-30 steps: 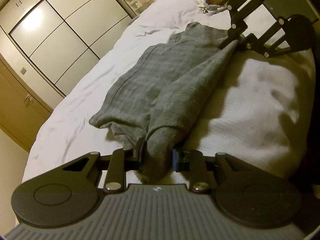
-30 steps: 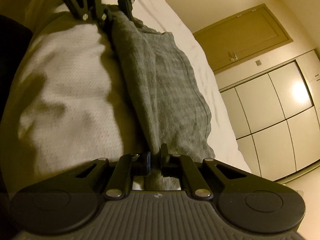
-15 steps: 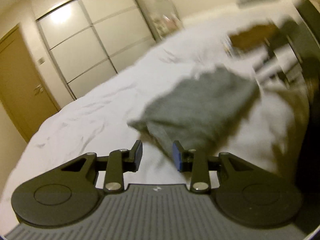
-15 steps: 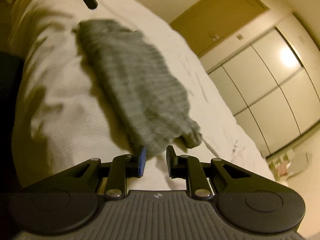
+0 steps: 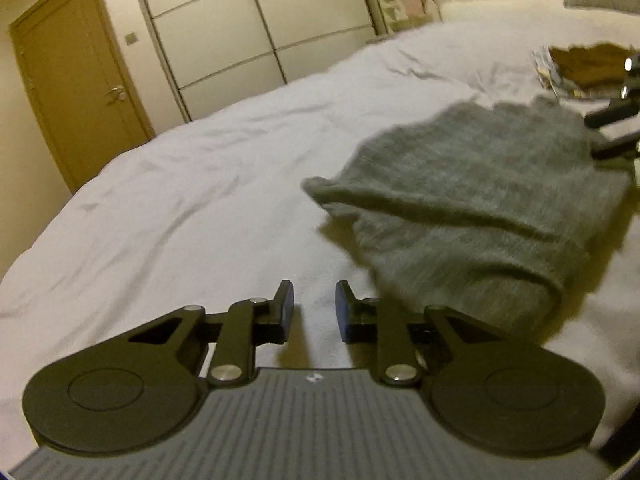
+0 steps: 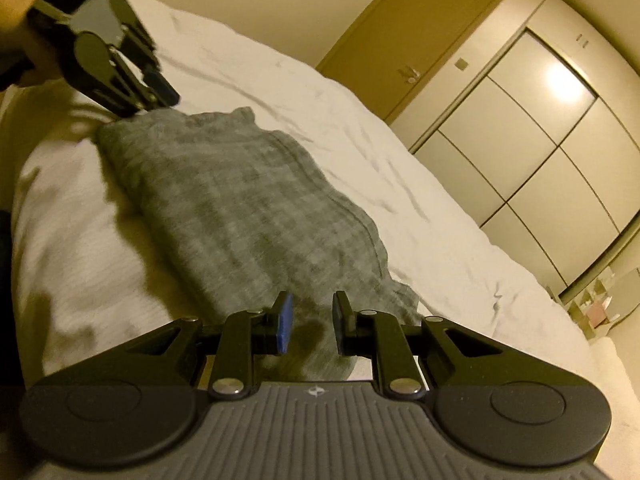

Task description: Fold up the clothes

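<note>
A grey knitted garment (image 5: 472, 196) lies folded in a flat rectangle on the white bed (image 5: 200, 200). My left gripper (image 5: 314, 316) is open and holds nothing; the garment's near corner lies just to its right. In the right wrist view the same garment (image 6: 240, 208) stretches away from my right gripper (image 6: 310, 322), which is open just above the garment's near end. The left gripper (image 6: 160, 90) shows there at the far end of the garment, held in a hand. The right gripper's black fingers (image 5: 612, 114) poke in at the right edge of the left wrist view.
A brown garment (image 5: 588, 64) and some crinkled packaging lie further up the bed. A wooden door (image 5: 76, 80) and sliding wardrobe panels (image 5: 240, 32) line the far wall. A white knitted cloth (image 6: 68, 208) lies under and beside the grey garment.
Both grippers were shut on the grey garment's ends a second ago. They have let go and drawn back, and the garment now rests flat on the bed.
</note>
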Tool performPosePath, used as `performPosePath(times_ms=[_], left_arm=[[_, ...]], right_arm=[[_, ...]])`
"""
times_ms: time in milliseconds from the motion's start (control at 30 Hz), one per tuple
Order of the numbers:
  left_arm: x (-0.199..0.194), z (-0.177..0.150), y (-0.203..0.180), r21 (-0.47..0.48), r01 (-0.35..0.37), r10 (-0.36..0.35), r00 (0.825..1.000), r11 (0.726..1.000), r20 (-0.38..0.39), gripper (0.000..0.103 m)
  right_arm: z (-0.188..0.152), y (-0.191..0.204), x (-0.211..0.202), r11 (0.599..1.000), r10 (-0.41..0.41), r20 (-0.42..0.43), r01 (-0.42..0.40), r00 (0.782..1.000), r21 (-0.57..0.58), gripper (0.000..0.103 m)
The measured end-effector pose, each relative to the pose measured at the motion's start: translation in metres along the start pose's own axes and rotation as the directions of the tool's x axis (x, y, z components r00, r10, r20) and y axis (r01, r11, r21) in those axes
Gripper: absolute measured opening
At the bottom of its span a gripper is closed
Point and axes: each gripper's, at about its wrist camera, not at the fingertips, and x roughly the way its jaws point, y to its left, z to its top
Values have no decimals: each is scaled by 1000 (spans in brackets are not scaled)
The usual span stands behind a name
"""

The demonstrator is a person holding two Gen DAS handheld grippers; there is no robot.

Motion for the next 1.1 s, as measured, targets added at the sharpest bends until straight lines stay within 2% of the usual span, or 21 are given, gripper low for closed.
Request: performPosePath(times_ms=[33,133,233,333,400,500,633,733,833,933,1000,1100], left_arm=[[-5,4,2,-5,-14,14,1000,1000,19,20],[-16,20,-2,-13,24,-23,996,1000,83,23],[-10,34,-25,32,116,-119,987,993,110,28],[17,30,-44,90,138,-142,989,986,39,28],[34,18,-40,61,145,-145,989,988,6,33],[42,14,-27,0,157,-157,988,988,-1,42],[45,16,-17,-31,156,-156,988,987,-2,42],[40,15,-6,-51,123,-123,992,991,-4,40],[25,14,8,-74,46,-47,999,996,-8,28],[2,14,19,-97,0,1,1000,995,11,27],[-18,16,9,-75,30,-26,998,997,50,27],[-31,16,-20,-8,114,-113,991,993,78,29]], right_arm=[[1,-2,-2,1000,0,10,-1,1000,18,17],[10,-7,-1,997,20,42,-23,999,73,17],[19,0,10,997,48,66,-52,997,59,17],[21,2,33,997,68,27,-68,997,20,16],[12,-8,50,999,46,-21,-46,999,23,16],[-10,-35,65,997,-6,-73,12,997,72,15],[-35,-68,67,985,-34,-126,55,991,162,16],[-41,-75,53,980,-53,-139,78,989,182,16],[-35,-71,31,976,-79,-118,101,990,193,16],[-24,-59,0,963,-55,-47,65,997,263,16],[-14,-43,-16,954,-5,10,2,1000,300,16],[5,-12,-28,950,88,79,-108,993,294,18]])
